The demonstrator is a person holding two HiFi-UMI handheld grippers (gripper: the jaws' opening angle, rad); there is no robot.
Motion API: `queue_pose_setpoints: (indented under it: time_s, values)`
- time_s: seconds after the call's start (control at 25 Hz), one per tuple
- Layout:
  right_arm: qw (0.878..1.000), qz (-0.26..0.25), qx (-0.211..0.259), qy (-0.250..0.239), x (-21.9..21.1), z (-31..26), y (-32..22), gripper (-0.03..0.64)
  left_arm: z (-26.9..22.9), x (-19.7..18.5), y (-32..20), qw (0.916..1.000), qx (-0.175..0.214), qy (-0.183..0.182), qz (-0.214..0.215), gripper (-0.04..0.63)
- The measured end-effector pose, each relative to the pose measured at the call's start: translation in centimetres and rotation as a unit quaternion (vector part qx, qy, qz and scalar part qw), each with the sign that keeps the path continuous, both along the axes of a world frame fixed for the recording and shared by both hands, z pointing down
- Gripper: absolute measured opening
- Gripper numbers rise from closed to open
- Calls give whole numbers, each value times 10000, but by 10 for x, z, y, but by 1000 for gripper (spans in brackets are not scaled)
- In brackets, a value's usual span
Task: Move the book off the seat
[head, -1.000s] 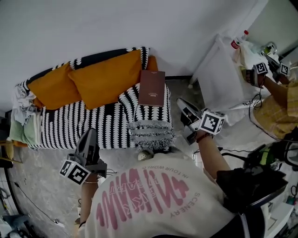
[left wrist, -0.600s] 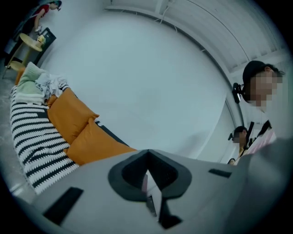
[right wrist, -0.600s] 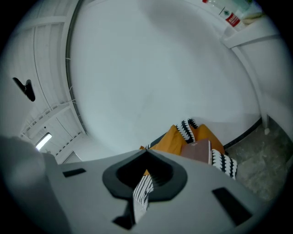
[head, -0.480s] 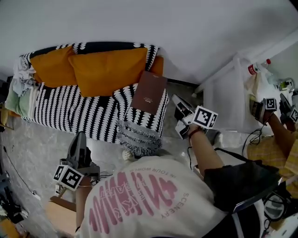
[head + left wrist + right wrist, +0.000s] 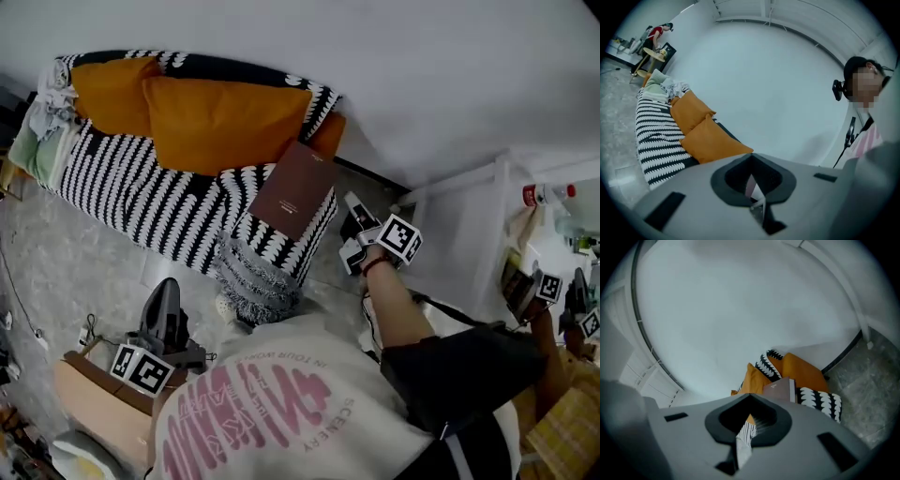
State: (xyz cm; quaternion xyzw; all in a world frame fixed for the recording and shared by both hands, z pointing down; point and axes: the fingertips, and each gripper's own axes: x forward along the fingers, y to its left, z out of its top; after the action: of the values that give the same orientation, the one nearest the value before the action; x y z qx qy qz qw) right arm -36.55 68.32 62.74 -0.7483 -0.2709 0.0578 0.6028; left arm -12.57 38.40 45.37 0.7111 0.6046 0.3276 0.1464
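A brown book (image 5: 293,190) lies flat on the right end of the black-and-white striped sofa (image 5: 141,192), just below the orange cushions (image 5: 216,122). My right gripper (image 5: 352,208) hovers beside the sofa's right end, a short way right of the book, jaws shut and holding nothing. From the right gripper view the book (image 5: 780,390) shows ahead past the shut jaws of the right gripper (image 5: 750,399). My left gripper (image 5: 166,291) hangs low over the floor in front of the sofa, shut and holding nothing. The left gripper (image 5: 752,161) faces the cushions (image 5: 705,136).
A fringed throw (image 5: 258,281) hangs over the sofa's front right corner. Clothes (image 5: 47,103) are piled at its left end. A white rack (image 5: 469,225) with a bottle (image 5: 539,194) stands to the right. A wooden box (image 5: 94,403) sits at lower left. Another person's grippers (image 5: 544,286) show at far right.
The head view has swung, so the sofa sits higher and more tilted in it. My right gripper has come a little nearer the book. Both grippers stay shut.
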Motion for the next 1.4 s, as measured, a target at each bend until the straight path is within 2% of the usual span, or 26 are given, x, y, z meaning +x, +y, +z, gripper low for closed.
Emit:
queue_pose_setpoints:
  time_s: [0.16,0.36,0.4,0.48,0.6,0.76,0.92,1.04,1.24,1.4]
  values:
    - [9993,162,268,205,1,29,15,8,4,-3,-9,9997,168,162,-99,9]
    - [9987,-49,362,360,10,49,26,22,6,-2,-22,9979,482,323,-289,9]
    - [9984,-68,425,366,13,52,27,67,5,-1,-26,9974,542,348,-338,9]
    - [9978,-58,558,341,18,58,31,229,4,3,-32,9965,601,336,-465,9]
    - [9977,-20,641,211,21,71,40,266,5,6,-33,9959,627,324,-567,9]
    - [9969,56,780,24,24,87,53,293,6,2,-34,9950,783,395,-483,9]
    - [9953,63,920,-294,30,100,65,380,6,4,-39,9931,979,422,-484,9]
    - [9935,-23,1089,-316,37,116,70,385,9,4,-38,9919,1086,446,-482,9]
    - [9922,-340,1196,-49,49,131,73,383,13,-1,-33,9886,1326,643,-292,9]
    - [9919,-270,1235,134,59,132,77,383,16,-3,-39,9879,1405,580,-297,9]
